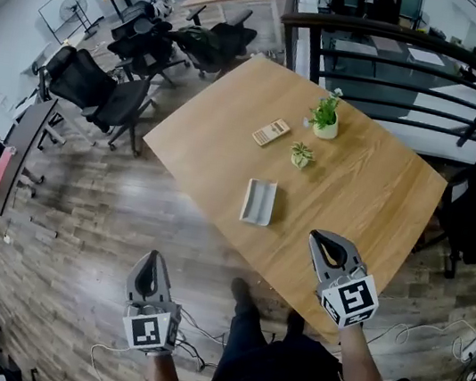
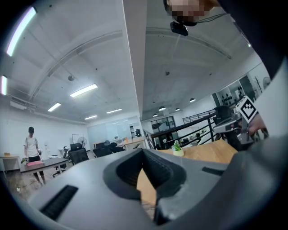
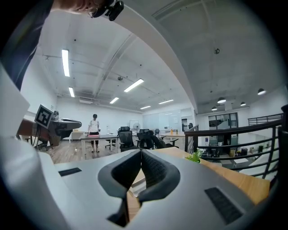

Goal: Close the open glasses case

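Nearby, left tool (image 1: 152,259) and right tool (image 1: 318,238) hover closed and empty; the glasses case (image 1: 259,202) lies open on the worktop (image 1: 360,192).

Bare wood lies all round the open glasses case (image 1: 259,202). Nothing stands between it and the near edge of the surface (image 1: 374,190), over which the right gripper (image 1: 317,237) hangs. The way is just as clear toward the left gripper (image 1: 153,258), off the edge above the floor (image 1: 78,231). Beyond the case, well apart from it, stand a calculator (image 1: 271,132), a small potted plant (image 1: 301,155) and a taller potted plant (image 1: 325,118). A black railing (image 1: 398,45) runs past the far edge, and office chairs (image 1: 101,90) crowd the far left corner.
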